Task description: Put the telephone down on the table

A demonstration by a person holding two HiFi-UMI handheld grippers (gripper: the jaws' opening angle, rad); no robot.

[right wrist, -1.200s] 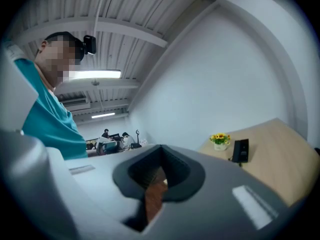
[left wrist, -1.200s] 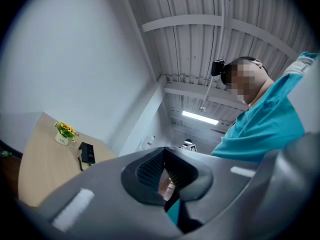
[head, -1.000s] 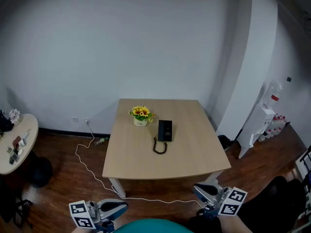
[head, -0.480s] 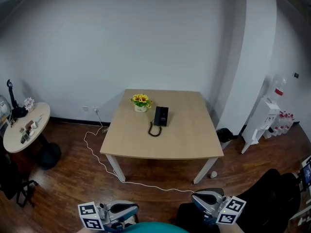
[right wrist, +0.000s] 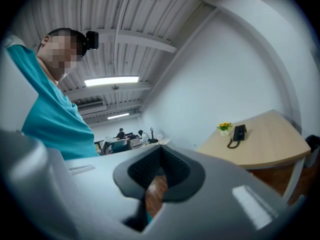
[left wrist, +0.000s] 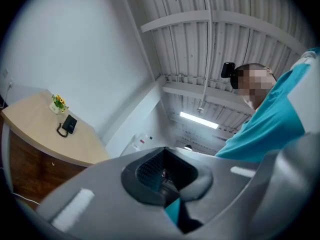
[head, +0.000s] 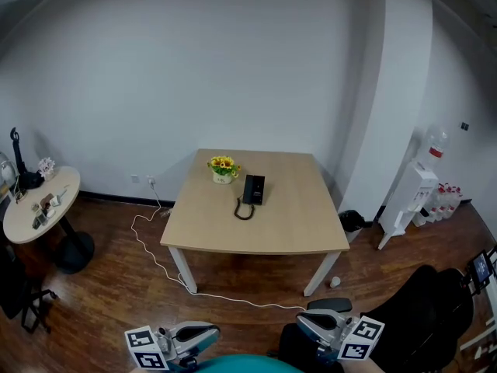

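The telephone [head: 253,189] lies flat on the table [head: 295,231], far ahead of both claws, as the task wants; my left claw [head: 203,333] and right claw [head: 312,322] hang low, closed and empty, probably because nothing needs carrying.

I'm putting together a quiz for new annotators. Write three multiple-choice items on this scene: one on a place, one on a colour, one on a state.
1. Where is the telephone?
A. on the round side table
B. on the square table, beside the flower pot
C. in a gripper

2. What colour are the flowers?
A. yellow
B. blue
C. white

3. How are the two grippers?
A. both wide open
B. one shut on the cord
C. both shut, holding nothing

Answers:
1 B: the telephone lies on the table next to the flower pot.
2 A: the blooms are yellow.
3 C: the left gripper and right gripper show fingers together, nothing between.
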